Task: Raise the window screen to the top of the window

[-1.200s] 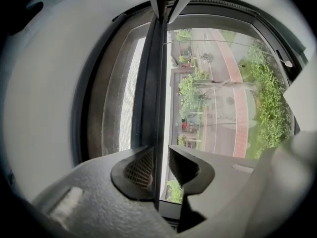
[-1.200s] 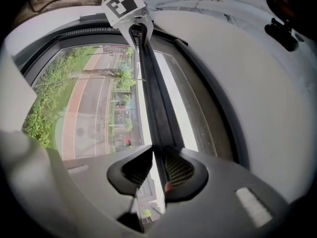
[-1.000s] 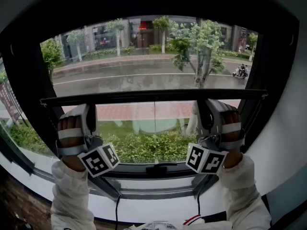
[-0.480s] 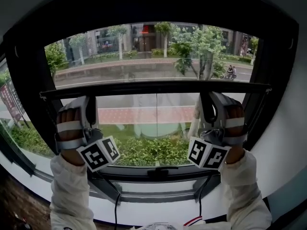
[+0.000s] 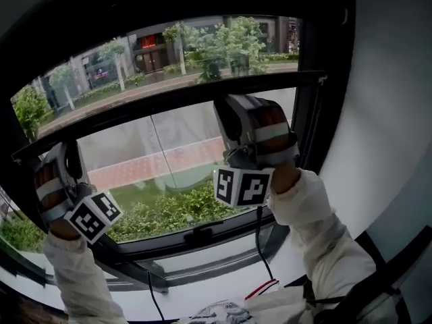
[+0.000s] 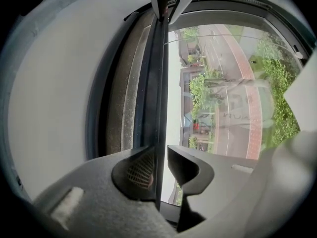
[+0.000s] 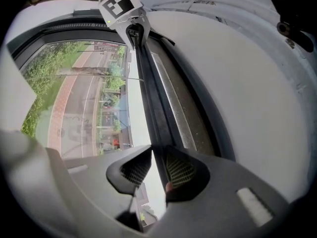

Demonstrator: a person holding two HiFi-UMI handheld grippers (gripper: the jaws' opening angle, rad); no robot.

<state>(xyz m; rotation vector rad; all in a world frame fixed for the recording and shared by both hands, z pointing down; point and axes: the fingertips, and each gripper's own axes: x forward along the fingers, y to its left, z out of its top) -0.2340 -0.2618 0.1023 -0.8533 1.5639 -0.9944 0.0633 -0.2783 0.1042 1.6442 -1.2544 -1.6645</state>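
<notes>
The window screen's black bottom bar (image 5: 155, 106) slants across the window, higher at the right. My left gripper (image 5: 67, 155) is shut on the bar near its left end, and my right gripper (image 5: 226, 110) is shut on it near its right end. In the left gripper view the bar (image 6: 157, 93) runs from between the pads of my left gripper (image 6: 161, 162) up to the right gripper (image 6: 167, 4). In the right gripper view the bar (image 7: 148, 93) sits between the mesh pads of my right gripper (image 7: 158, 165) and reaches the left gripper (image 7: 133, 31). The screen below the bar looks hazy grey.
A black window frame (image 5: 312, 133) surrounds the pane, with a latch handle (image 5: 202, 231) on the lower rail. A white sill (image 5: 223, 275) lies below and a white wall (image 5: 385, 127) stands at the right. A cable (image 5: 260, 241) hangs from the right gripper.
Both grippers have risen with the bar, which now covers more of the street outside. The head view has swung and tilted, so the bar slants up to the right.
</notes>
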